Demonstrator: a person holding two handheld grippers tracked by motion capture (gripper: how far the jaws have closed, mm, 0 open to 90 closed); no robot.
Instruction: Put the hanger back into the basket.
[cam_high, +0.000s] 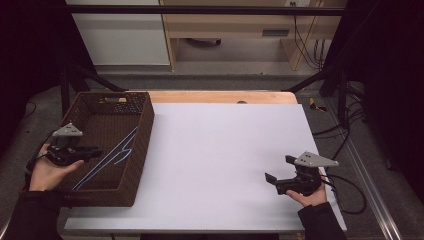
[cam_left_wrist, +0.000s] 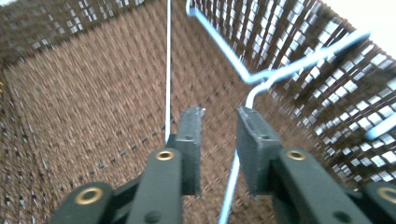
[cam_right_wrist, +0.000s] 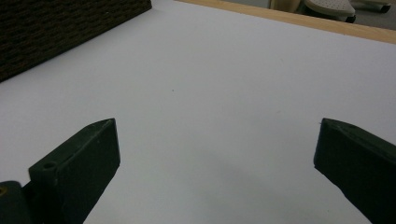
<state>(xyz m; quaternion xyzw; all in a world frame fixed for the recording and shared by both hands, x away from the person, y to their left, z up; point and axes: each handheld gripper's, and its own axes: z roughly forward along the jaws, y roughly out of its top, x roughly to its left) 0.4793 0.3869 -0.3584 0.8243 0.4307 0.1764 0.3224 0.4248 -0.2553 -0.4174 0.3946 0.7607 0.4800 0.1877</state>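
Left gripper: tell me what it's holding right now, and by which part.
Nothing. The left gripper hangs in the woven basket, jaws slightly apart; the blue wire hanger passes below the gap, not pinched by the pads.

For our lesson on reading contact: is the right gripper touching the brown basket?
Apart. The high view shows the right gripper over the white board, far from the basket; its own view shows bare board between open jaws.

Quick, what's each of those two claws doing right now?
Left gripper: jaws part open over the blue wire hanger in the basket, gripping nothing.
Right gripper: wide open, empty, over the white board.
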